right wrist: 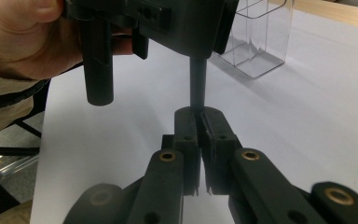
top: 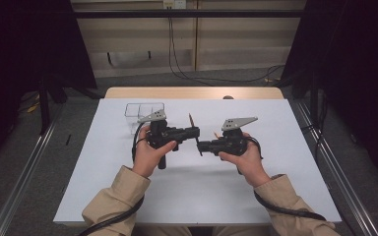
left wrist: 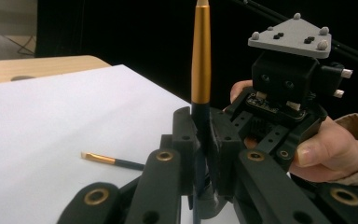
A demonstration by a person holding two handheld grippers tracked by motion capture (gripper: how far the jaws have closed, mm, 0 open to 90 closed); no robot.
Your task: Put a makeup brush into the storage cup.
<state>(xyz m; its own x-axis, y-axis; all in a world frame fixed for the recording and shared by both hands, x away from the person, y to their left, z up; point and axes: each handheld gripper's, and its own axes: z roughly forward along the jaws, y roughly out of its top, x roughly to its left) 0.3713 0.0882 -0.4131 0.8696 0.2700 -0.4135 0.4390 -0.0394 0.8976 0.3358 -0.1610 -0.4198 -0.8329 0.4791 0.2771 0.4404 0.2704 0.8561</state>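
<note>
- Holding one brush (left wrist: pixel 200 60) between both grippers, you have them facing each other above the middle of the white counter (top: pixel 275 191).
- Your left gripper (top: pixel 195 132) points toward the right one, its jaws closed on the dark handle of the brush; in the left gripper view the gold part of the brush stands straight up above those jaws.
- Your right gripper (top: pixel 203 145) points back toward the left one, jaws pressed together on the lower end of the same dark handle, as the right gripper view shows just below the left gripper's body.
- From above, the brush runs slanted between the two jaw tips, its upper end sticking out past the left gripper.
- A second brush (left wrist: pixel 113 161) lies flat on the counter, apart from your grippers.
- A clear plastic box (top: pixel 144 112) with two compartments stands on the counter behind your left hand (top: pixel 150 152), toward the far left corner.
- Your right hand (top: pixel 243 156) grasps its gripper from below.
</note>
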